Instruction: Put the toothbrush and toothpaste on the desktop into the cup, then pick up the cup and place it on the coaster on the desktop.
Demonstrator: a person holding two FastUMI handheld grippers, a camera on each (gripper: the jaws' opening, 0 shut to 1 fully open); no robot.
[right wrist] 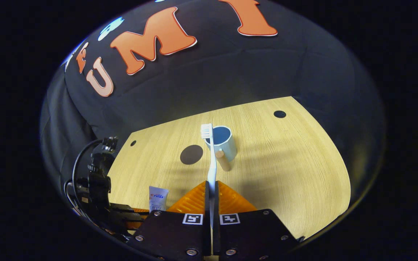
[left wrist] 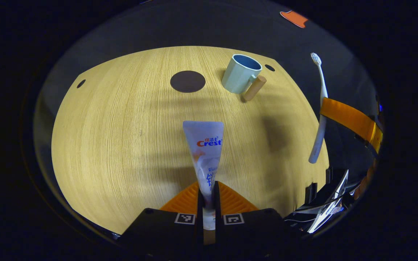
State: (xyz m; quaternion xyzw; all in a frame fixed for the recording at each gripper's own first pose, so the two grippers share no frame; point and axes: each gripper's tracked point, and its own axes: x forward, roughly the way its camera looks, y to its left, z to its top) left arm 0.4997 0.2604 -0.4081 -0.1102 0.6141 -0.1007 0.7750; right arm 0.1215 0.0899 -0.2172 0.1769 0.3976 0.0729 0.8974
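Two grippers, each loaded. L gripper (left wrist: 209,194): fingers pressed onto the toothpaste (left wrist: 205,152), tube held above the desktop (left wrist: 122,145), flat end fwd. R gripper (right wrist: 210,197): fingers pinching the toothbrush (right wrist: 212,159) by its handle, bristles up and away. Cup (right wrist: 221,143) stands upright on the desktop w/ wooden handle toward the cameras; dark round coaster (right wrist: 191,154) lies just beside it, apart, bare.

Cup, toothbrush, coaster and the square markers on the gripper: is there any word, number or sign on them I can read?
Cup: no text.
Toothbrush: no text.
Coaster: no text.
Markers: black-and-white square code patterns, no words or numbers.
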